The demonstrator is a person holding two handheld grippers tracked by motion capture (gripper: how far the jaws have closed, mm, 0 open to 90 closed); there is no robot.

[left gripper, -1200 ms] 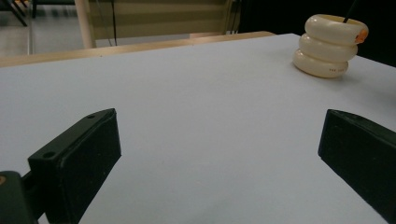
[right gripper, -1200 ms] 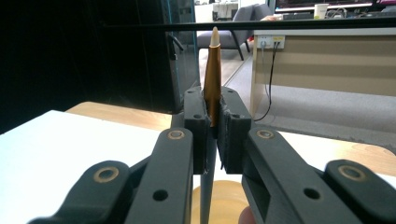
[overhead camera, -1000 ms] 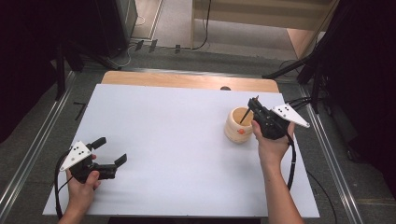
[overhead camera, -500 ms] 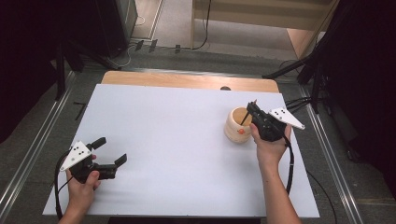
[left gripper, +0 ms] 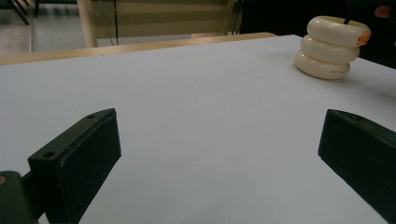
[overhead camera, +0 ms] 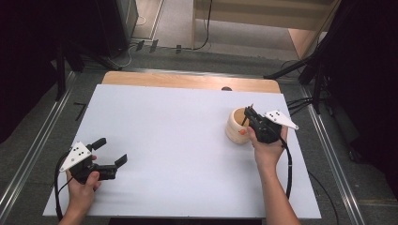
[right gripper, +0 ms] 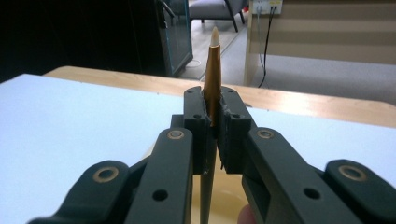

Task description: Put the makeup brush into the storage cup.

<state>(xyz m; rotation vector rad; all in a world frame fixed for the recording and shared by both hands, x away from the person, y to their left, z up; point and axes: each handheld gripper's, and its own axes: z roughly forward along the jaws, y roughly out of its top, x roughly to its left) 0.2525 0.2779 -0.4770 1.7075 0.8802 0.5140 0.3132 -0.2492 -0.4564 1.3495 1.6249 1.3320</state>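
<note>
Over the pen holder (overhead camera: 238,125), the right gripper (overhead camera: 250,116) hangs with its jaws clamped on a thin gold pen (right gripper: 212,70), tip end up, lower shaft dropping into the holder's mouth. Right gripper view confirms it: both pads pinch the shaft mid-length, white tip sticking up above them. Holder is a cream, three-ring stacked pot, standing upright on the white counter (overhead camera: 178,140), same pot seen far off in the left gripper view (left gripper: 331,46). Left gripper (overhead camera: 109,154) sits well away from the holder, near the counter's front corner, jaws wide apart, nothing between them, resting low on the surface. My read: pen is light, stiff, smooth and round, so it can twist or slide in the pads if grip loosens; the hold on the middle of the shaft looks right, keeps it near vertical for insertion. Holder looks light too, probably ceramic or plastic, could tip or skid if the pen rakes the rim. Step in hand looks like dropping the pen in; release only once the shaft is well inside the mouth.
</note>
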